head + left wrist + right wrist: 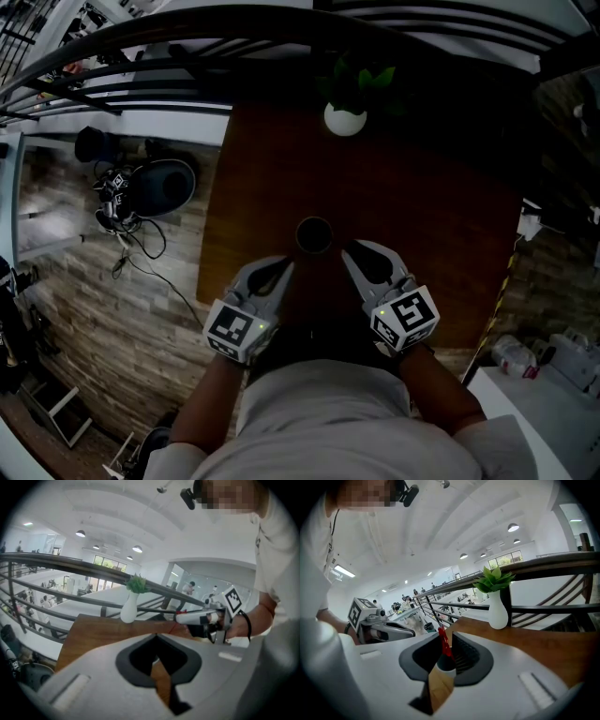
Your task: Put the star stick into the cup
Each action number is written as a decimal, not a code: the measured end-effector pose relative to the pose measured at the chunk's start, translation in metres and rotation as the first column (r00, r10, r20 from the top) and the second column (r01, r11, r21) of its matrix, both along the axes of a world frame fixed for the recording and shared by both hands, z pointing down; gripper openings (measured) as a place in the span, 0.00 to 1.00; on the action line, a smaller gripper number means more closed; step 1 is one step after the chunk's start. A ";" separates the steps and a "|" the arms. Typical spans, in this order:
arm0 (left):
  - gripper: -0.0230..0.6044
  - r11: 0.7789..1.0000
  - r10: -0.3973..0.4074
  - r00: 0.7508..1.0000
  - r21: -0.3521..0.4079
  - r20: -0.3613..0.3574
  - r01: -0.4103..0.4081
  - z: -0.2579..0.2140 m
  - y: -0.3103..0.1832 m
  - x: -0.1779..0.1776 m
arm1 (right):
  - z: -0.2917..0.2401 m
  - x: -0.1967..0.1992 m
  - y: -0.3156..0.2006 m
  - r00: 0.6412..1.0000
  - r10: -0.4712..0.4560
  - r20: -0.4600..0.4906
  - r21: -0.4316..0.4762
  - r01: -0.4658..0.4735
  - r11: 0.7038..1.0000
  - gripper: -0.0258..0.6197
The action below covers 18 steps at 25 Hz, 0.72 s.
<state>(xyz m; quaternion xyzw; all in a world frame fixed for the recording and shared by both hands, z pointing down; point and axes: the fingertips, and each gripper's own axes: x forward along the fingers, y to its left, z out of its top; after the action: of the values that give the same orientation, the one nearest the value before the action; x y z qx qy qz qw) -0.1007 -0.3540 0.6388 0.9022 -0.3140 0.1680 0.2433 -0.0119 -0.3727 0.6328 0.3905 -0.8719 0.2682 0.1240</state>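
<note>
The cup [314,234] stands on the brown table [431,206] near its front edge, between the tips of the two grippers as the head view shows them. The right gripper [444,634] points at the cup from the right and slightly downward. Its jaws stand a little apart and are released, with both pads clear of the star stick [443,644]. The star stick is red, and it stands in the cup with its lower end inside the rim. Its upper part rises through the gap between the right jaws, tilted slightly to the left in the right gripper view. The left gripper [157,637] points at the cup from the opposite side, just beside it. Its jaw tips meet and nothing is between them; only a strip of table surface shows through the hollow behind the tips. Each gripper appears in the other's view, held level with it across the cup, with its marker cube toward the person's wrist. A white vase [345,119] holding a green plant [361,80] stands at the far edge of the table, well apart from the cup. A dark railing [187,56] runs behind that edge. The person's forearms enter from the bottom of the head view, one to each gripper.
</note>
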 end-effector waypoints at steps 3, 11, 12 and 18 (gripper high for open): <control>0.04 1.000 -0.002 1.000 -0.002 0.000 0.002 0.002 0.001 0.000 | 0.001 0.000 0.000 1.000 -0.009 0.000 0.009 0.009 1.000 0.15; 0.04 1.000 -0.005 1.000 -0.002 0.003 0.005 0.001 0.005 0.001 | 0.002 0.001 0.003 1.000 -0.008 0.004 0.001 0.008 1.000 0.17; 0.04 1.000 -0.006 1.000 -0.003 0.003 0.006 0.002 0.006 0.001 | 0.002 0.001 0.003 1.000 -0.008 0.006 -0.002 0.008 1.000 0.18; 0.04 1.000 -0.013 1.000 -0.005 0.006 0.013 0.001 0.009 0.001 | -0.003 -0.002 0.004 0.999 -0.028 0.016 0.020 0.028 0.999 0.19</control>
<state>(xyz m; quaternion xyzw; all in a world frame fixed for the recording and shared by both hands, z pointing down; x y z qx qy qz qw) -0.1002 -0.3451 0.6402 0.8991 -0.3201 0.1697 0.2456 -0.0137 -0.3684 0.6299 0.3774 -0.8809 0.2607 0.1169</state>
